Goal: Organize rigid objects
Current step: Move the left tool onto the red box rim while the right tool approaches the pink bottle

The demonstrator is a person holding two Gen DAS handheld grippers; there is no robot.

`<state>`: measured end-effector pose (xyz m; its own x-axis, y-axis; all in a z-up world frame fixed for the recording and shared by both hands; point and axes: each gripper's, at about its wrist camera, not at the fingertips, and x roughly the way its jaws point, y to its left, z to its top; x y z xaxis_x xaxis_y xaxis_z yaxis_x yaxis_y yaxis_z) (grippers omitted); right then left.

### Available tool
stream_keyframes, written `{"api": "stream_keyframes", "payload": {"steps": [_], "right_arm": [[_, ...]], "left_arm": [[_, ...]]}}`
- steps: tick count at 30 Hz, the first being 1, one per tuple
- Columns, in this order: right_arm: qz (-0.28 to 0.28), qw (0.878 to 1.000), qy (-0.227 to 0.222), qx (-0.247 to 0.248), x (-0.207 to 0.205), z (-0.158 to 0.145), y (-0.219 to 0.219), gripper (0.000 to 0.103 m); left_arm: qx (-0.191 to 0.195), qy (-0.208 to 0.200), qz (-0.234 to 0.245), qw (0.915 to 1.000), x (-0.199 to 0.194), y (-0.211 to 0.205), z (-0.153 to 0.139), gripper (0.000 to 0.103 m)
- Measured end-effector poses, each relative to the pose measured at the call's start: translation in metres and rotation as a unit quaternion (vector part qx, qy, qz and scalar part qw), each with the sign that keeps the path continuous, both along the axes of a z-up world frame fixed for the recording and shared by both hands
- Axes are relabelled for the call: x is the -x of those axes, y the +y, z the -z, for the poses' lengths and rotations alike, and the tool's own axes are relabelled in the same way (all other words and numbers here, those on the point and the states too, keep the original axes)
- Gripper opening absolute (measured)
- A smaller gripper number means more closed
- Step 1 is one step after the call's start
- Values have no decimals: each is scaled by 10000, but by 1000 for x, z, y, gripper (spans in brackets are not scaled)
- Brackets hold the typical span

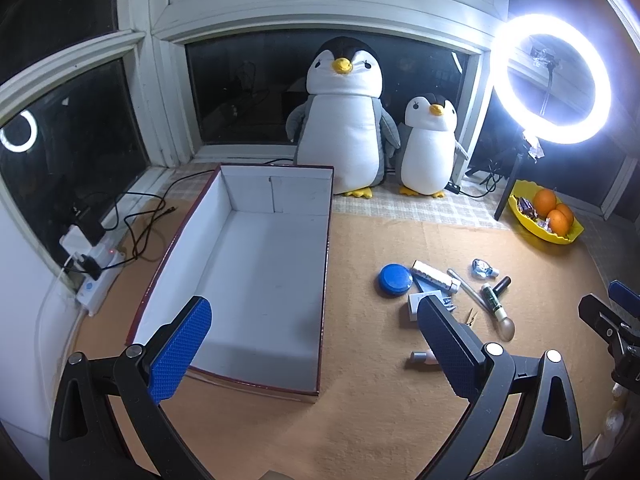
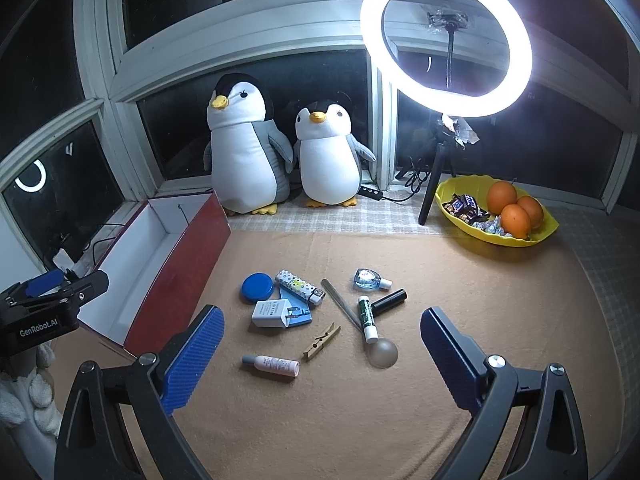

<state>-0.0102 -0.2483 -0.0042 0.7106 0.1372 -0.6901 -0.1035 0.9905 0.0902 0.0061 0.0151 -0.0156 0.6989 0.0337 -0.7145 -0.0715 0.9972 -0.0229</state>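
An open red box (image 1: 248, 280) with a white inside stands empty on the tan mat; its red wall (image 2: 176, 272) shows in the right wrist view. Right of it lies a cluster of small items: a blue round lid (image 2: 257, 287), a patterned lighter (image 2: 300, 286), a white charger (image 2: 276, 313), a wooden clothespin (image 2: 321, 341), a pink bottle (image 2: 272, 365), a green-white tube (image 2: 367, 318), a black tube (image 2: 389, 301), a small glass bottle (image 2: 370, 280). My left gripper (image 1: 312, 344) hangs open over the box's near edge. My right gripper (image 2: 320, 356) is open above the cluster, holding nothing.
Two plush penguins (image 2: 244, 148) stand at the back by the window. A lit ring light (image 2: 446, 36) on a tripod and a yellow bowl (image 2: 496, 210) with oranges and sweets sit back right. A power strip with cables (image 1: 96, 268) lies left of the box.
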Motion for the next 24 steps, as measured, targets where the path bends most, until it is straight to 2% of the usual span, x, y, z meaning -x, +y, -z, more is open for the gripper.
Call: {"api": "stream_keyframes", "payload": {"steps": [15,24], "right_arm": [[4,9999,147,42,-13,7,3,97],[-105,9996,267,0,-21,14,9,97]], "left_arm": [[17,76,-161,9998,-7,19,10,102],[-59,225,-616,9978,-14,59,24,100]]}}
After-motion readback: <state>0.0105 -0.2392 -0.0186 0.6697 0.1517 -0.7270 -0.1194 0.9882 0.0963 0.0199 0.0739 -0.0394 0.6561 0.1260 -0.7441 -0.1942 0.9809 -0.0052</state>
